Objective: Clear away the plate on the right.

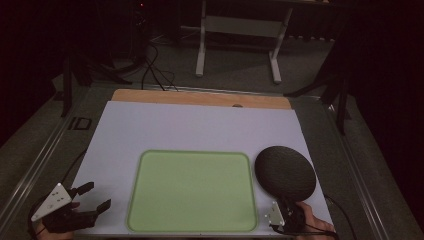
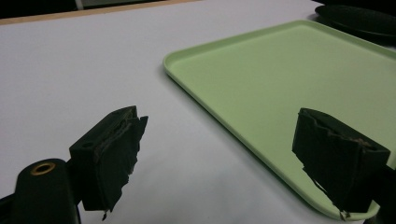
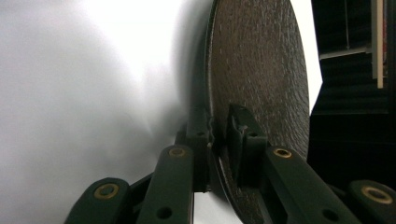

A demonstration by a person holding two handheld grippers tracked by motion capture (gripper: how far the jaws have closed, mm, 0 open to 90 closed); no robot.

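- Right at the bottom edge of the high view, my right gripper has its jaws clamped on the near rim of the black plate, one jaw under the rim and one on top, as the right gripper view shows.
- That plate is a dark, rough-textured disc; it sits over the right part of the white table cover, just beside the right edge of the green tray, with its left rim very near the tray's corner. Whether it is resting flat or already raised a little at my end, I can't tell.
- I read this as the grasp step done: the plate is pinched and ready to be carried, and the bare tray next to it looks like the likely place to set it.
- Next move, as I judge it: lift enough for the plate's rim to clear the tray's raised lip, swing left, and keep the disc level, since a pinch on one edge lets the far side droop.
- My left gripper waits at the near left corner of the cover with its jaws wide apart and nothing between them; in the left gripper view its right jaw hangs over the tray's near edge.
- Beyond the cover, the wooden table edge and a white frame stand on the dark floor.
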